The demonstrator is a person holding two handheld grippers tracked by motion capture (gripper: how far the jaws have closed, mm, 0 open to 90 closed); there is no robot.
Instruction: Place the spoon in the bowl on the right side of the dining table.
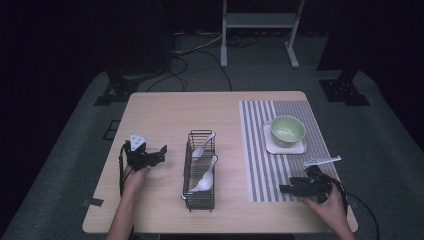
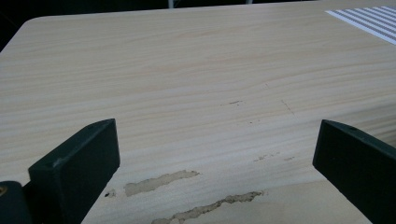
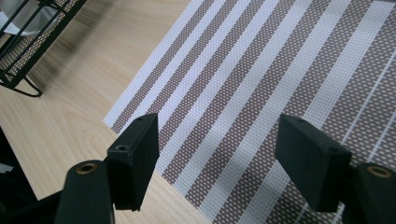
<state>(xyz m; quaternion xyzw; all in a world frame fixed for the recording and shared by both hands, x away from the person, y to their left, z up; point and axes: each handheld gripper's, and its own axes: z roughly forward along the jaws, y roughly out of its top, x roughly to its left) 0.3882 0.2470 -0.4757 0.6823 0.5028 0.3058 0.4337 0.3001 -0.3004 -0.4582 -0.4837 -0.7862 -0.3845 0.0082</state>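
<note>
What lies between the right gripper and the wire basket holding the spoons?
In the high view, between the right gripper and the wire basket lie the striped placemat's near left corner, then bare tabletop.

My surface point(image 1: 165, 107) was pale wood with fine grain, scuffed in tan patches near my left gripper point(image 2: 215, 154). The placemat point(image 1: 255, 150) at three o'clock carried grey-brown and white stripes. On it a light green bowl point(image 1: 287, 130) sat on a white coaster point(image 1: 272, 147). The black wire basket point(image 1: 200, 170) held white spoons point(image 1: 204, 180). My right gripper point(image 3: 217, 161) was black.
</note>
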